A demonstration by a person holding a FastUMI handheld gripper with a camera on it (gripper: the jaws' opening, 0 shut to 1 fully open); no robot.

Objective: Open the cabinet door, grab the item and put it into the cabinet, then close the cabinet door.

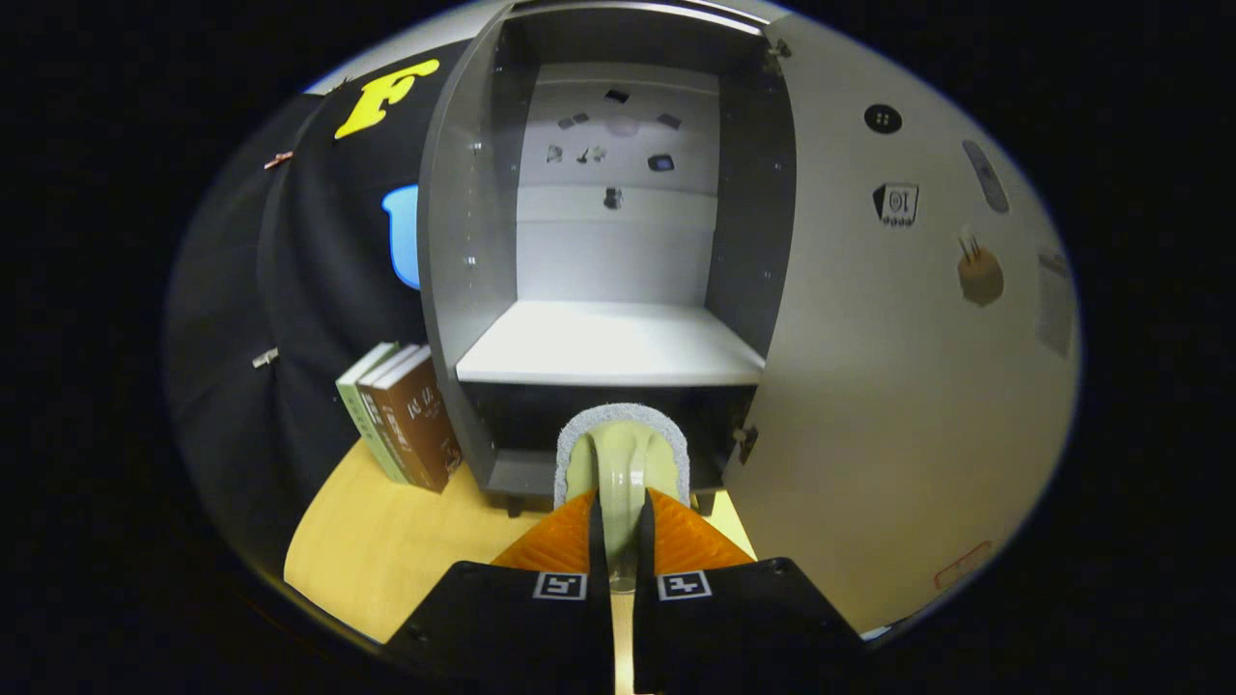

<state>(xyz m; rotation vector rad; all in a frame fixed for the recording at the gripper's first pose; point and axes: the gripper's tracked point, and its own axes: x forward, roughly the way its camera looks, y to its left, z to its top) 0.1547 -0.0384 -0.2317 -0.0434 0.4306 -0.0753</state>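
Observation:
My gripper [621, 516] is shut on the pale green handle of a scrub brush [623, 454] with a grey pad around its head. The brush sticks out just ahead of the fingers, held in front of the cabinet's lower front edge. The grey cabinet [454, 290] stands open right ahead, and its white shelf [608, 343] lies bare beyond the brush. Its door [888, 386] is swung wide to the right of the fingers. Small dark marks dot the cabinet's back wall.
Three books [401, 415] lean upright against the cabinet's left side on the light wooden table [386, 550]. Black cloth [290, 290] hangs behind them. The inside of the door carries a few small stickers and fittings [980, 275].

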